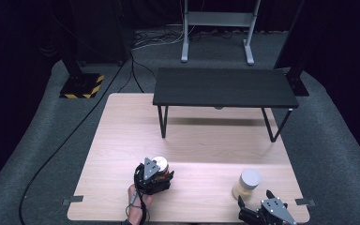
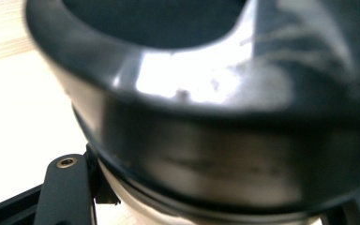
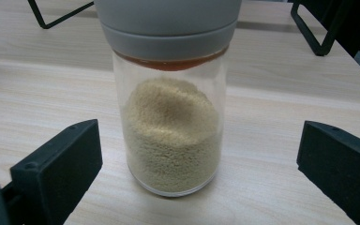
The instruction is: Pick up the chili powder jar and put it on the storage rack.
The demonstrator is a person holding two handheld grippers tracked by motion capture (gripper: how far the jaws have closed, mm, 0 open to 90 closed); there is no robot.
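A jar with a pale lid (image 1: 160,163) sits between the fingers of my left gripper (image 1: 161,171) at the front centre-left of the wooden table (image 1: 122,140), and the gripper is shut on it. Seen from the left gripper view, that jar's grey lid (image 2: 215,93) is very close and blurred, with one black finger (image 2: 64,190) beside it. A second jar (image 1: 246,183), glass with a grey lid and tan grains (image 3: 171,140), stands upright at the front right. My right gripper (image 1: 254,198) is just behind it, open, its fingers (image 3: 58,161) apart from the glass on both sides.
A low black bench (image 1: 225,86) on thin metal legs stands across the far part of the table. Beyond it on the carpet are a grey stand (image 1: 215,21), a yellow-and-black striped base (image 1: 82,86) and a cable (image 1: 65,140) along the left.
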